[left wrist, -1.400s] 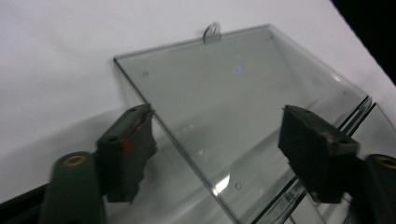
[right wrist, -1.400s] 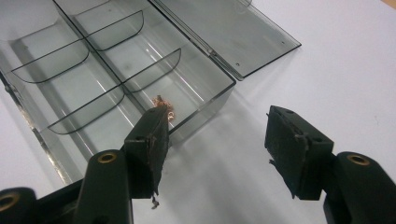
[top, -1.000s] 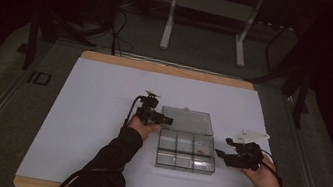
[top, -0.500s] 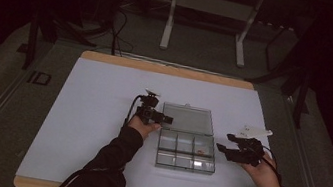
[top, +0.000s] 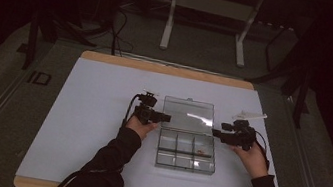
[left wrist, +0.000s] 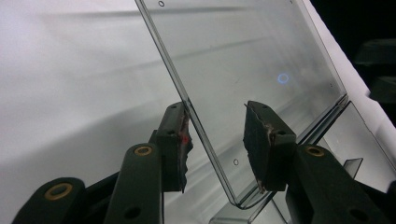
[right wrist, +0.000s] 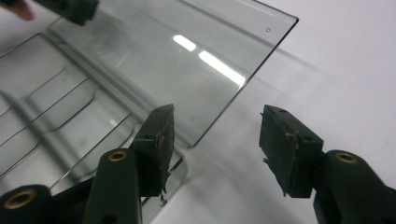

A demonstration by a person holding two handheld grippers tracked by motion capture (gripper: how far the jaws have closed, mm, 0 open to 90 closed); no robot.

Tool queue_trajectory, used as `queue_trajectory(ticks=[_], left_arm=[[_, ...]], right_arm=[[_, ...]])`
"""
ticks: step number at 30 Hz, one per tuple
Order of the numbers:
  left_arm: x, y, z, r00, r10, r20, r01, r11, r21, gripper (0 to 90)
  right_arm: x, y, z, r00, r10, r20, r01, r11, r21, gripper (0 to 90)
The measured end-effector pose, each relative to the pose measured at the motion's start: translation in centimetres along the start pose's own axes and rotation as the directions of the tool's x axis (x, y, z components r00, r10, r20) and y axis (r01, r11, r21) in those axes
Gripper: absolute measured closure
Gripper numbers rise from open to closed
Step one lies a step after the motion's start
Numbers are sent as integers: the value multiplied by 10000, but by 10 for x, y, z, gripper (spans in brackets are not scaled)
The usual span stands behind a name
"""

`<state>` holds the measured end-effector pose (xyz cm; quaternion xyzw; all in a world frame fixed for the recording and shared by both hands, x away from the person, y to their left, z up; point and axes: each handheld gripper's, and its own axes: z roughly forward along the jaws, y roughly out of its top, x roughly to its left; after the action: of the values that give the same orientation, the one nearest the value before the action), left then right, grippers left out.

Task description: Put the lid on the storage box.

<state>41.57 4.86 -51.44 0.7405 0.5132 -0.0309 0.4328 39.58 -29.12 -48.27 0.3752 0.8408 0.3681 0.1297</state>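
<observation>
We judged the clear box opened, lid back; left gripper and right gripper both gaped, holding nothing.

Your compartment box sits right of centre on the mat, which covers the table. Its lid is swung open, lying behind the base, hinged along the base's far edge. Your left gripper is at the lid's left edge, jaws astride that edge near the hinge corner. Your right gripper is just right of the box, near the lid's right corner. A small item lies in a right-hand compartment. A table frame stands on the floor behind the table.
</observation>
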Motion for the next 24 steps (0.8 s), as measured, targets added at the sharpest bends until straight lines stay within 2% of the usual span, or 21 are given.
queue_trajectory(ticks=[4, 6, 9, 11, 14, 16, 21, 24], left_arm=[[0, -1, -1, 10000, -1, 29, 1, 10000, -67, 629], [0, -1, -3, 10000, 91, 32, -91, 9999, -99, 638], [-3, -1, -4, 9994, 324, -132, -326, 9993, -180, 646], [-8, -1, -6, 9968, 683, -404, -692, 9973, -228, 650], [-7, -1, -9, 9975, 660, -250, -668, 9972, -324, 687], [-9, -1, -11, 9962, 816, -320, -827, 9960, -339, 695], [-11, -1, -16, 9943, 1015, -335, -1030, 9936, -467, 739], [-13, -2, -19, 9913, 1268, -364, -1287, 9900, -578, 758]], right_arm=[[-5, 5, 10, 9993, 360, -139, -359, 9993, 57, 489], [-10, 10, 18, 9970, 699, -339, -696, 9975, 109, 527], [-10, 12, 22, 9961, 774, -413, -766, 9968, 219, 573], [-9, 13, 25, 9960, 756, -474, -739, 9966, 358, 585], [-11, 14, 23, 9926, 975, -722, -954, 9949, 318, 619], [-11, 14, 23, 9915, 1025, -797, -1003, 9945, 311, 631], [-6, 16, 17, 9951, 795, -588, -780, 9966, 274, 673], [-5, 15, 14, 9962, 690, -531, -681, 9975, 187, 698]])
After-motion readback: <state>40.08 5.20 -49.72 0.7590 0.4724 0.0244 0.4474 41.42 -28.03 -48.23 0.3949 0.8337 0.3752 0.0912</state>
